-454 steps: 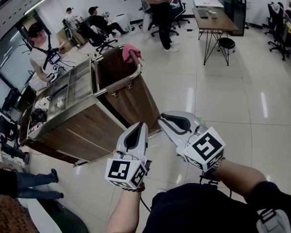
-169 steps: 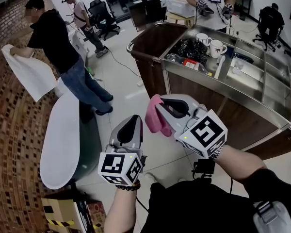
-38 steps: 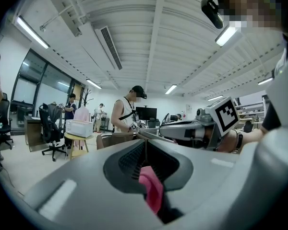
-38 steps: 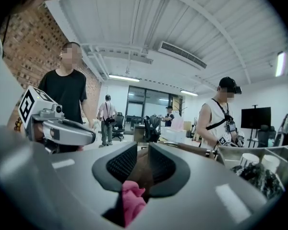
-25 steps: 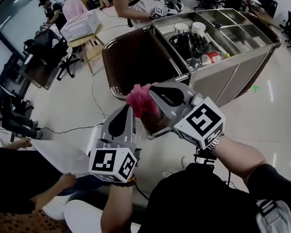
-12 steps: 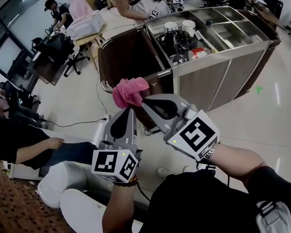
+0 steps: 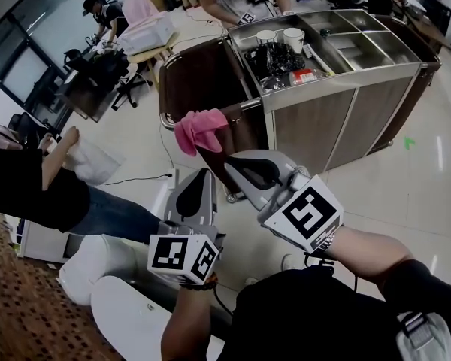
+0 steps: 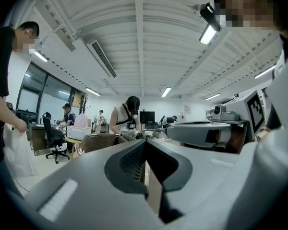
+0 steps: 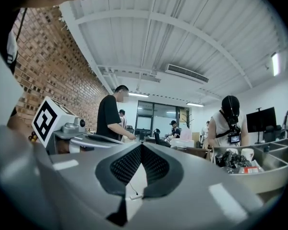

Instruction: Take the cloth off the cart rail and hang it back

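As both point ahead, left tool (image 7: 203, 174), right tool (image 7: 228, 162), parallel, closed.

Cloth (image 7: 201, 130) seemingly on cart rail (image 7: 164, 119); mugs (image 7: 293, 39) behind it.

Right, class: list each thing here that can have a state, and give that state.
pink cloth: draped over the cart rail, clear of both hand-held grippers.
left hand-held gripper: shut, empty.
right hand-held gripper: shut, empty.
mugs: upright in the cart's top tray.
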The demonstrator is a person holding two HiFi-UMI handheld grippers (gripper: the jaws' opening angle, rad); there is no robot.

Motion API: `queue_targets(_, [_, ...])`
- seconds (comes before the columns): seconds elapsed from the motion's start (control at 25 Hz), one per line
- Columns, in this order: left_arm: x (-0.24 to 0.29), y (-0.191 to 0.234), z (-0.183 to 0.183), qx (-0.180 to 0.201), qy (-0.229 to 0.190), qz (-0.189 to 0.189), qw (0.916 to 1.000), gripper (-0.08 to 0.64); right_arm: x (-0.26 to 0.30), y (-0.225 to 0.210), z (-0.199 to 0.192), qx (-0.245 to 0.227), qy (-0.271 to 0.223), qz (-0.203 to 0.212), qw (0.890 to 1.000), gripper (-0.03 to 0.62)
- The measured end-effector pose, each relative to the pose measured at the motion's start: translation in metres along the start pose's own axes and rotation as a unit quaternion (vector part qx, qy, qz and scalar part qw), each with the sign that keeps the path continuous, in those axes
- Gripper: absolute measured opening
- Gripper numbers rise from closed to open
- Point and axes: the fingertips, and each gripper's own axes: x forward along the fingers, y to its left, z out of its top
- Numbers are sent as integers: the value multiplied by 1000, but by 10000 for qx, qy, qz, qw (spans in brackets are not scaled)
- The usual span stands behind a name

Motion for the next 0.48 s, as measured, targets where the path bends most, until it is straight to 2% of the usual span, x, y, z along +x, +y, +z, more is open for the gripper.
queue_targets(0.08, [-7, -6, 7, 33, -33, -41, 10000, 3, -6, 10, 5, 388, 142, -104, 9991, 0])
queue_targets(0.16, [-14, -10, 12, 64, -59, -93, 9999, 3, -10, 20, 9, 497, 184, -165, 9985, 0])
queue_targets(0.24, [-23, -13, 16, 71, -73, -137, 9999, 3, -13, 29, 12, 384, 132, -183, 9990, 0])
queue_targets(0.36, [-38, -11, 27, 64, -85, -211, 9997, 3, -10, 43, 22, -25, 5, -180, 9998, 0])
queue_targets(0.48, [-53, -10, 34, 20, -106, -284, 9995, 3, -10, 59, 30, 35, 69, -285, 9996, 0])
